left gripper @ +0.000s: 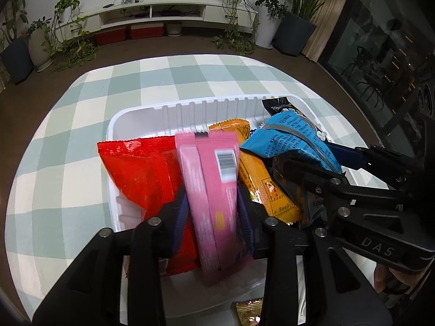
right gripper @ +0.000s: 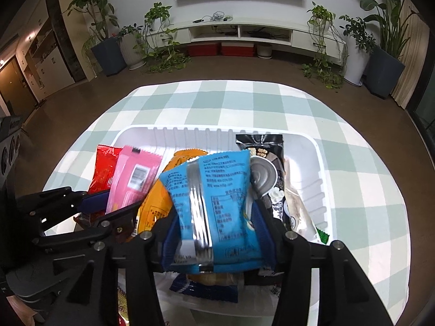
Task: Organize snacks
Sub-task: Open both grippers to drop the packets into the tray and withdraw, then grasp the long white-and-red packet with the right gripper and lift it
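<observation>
Left gripper (left gripper: pixel 214 214): its blue pads are clamping the pink packet (left gripper: pixel 212 187) from both sides, low in the centre of the left wrist frame; in the right wrist frame this gripper (right gripper: pixel 108 203) is showing at lower left, pinching the same packet (right gripper: pixel 133 179).
Right gripper (right gripper: pixel 214 233): its fingers are squeezing the blue packet (right gripper: pixel 214 201) at the lower centre of the right wrist frame; in the left wrist frame it is reaching in from the right edge, closed on that blue packet (left gripper: pixel 291 144).
Pink packet: standing on end over the tray, barcode facing the camera, slightly blurred.
Blue packet: being held upright above the other snacks, its silver back seam facing the camera.
White tray (left gripper: pixel 190 108): sitting mid-frame on the checked tablecloth (left gripper: pixel 81 108), ribbed walls showing; also seen in the right wrist frame (right gripper: pixel 312 163).
Red packet (left gripper: pixel 141 174): leaning just left of the pink one, inside the tray.
Orange packet (left gripper: pixel 261 179): lying between the pink and blue packets.
Black packet (right gripper: pixel 266 163): resting in the tray right of the blue one, a pale wrapped snack (right gripper: pixel 296 203) beside it.
Background: potted plants and a white TV cabinet (right gripper: pixel 239 31) lining the top of both frames.
</observation>
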`<state>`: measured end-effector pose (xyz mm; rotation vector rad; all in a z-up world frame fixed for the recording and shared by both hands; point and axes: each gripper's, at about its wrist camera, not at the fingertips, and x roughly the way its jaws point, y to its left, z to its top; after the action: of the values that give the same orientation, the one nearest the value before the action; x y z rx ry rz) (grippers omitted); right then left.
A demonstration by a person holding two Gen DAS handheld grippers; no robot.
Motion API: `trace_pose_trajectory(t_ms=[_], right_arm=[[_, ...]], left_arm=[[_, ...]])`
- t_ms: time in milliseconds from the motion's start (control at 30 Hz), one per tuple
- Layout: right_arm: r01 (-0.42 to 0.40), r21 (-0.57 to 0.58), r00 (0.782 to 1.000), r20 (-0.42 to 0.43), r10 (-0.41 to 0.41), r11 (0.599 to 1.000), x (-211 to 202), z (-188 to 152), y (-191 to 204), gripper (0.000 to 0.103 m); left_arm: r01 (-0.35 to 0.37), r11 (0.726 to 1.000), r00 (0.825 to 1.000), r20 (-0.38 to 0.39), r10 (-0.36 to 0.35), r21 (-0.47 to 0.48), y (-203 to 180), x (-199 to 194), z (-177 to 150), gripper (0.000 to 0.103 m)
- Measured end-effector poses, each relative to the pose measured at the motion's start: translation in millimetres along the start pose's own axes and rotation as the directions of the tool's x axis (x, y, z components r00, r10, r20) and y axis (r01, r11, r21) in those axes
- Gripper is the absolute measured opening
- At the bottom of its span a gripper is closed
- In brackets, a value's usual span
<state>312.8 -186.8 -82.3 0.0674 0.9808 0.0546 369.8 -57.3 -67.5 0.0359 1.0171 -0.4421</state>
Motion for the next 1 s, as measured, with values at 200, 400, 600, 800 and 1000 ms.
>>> trace_pose_trajectory(t_ms=[200, 400, 600, 800, 1000], right_arm=[[-0.007, 0.028, 1.0, 0.024, 0.006, 1.0, -15.2, -3.8, -4.8, 0.064], [-0.047, 0.098, 0.995, 0.093, 0.038, 0.994, -52.5, -17.2, -17.5, 0.082], [-0.112, 0.146, 0.985, 0.151, 0.09, 0.983, -89.2, -49.7, -19.8, 0.091], [-0.125, 0.17, 0.985, 0.137, 0.102, 0.978, -105.7, -103.9, -10.8, 0.094], [-0.135, 0.229, 0.991, 0.053, 0.126, 0.964, -93.0, -147.0, -1.0, 0.094]], left_arm=[[0.002, 1.0, 1.0, 0.03, -0.002, -0.009, -1.3, -18.8, -4.4, 0.054], [0.007, 1.0, 0.995, 0.1, -0.006, -0.011, -6.3, -57.7, -19.8, 0.096], [0.009, 1.0, 0.988, 0.156, -0.01, 0.01, -17.5, -97.5, -52.0, 0.103], [-0.027, 0.999, 0.976, 0.215, 0.019, 0.032, -18.2, -132.0, -107.1, 0.103], [-0.025, 0.997, 0.977, 0.209, 0.04, -0.074, 6.4, -149.8, -172.0, 0.103]])
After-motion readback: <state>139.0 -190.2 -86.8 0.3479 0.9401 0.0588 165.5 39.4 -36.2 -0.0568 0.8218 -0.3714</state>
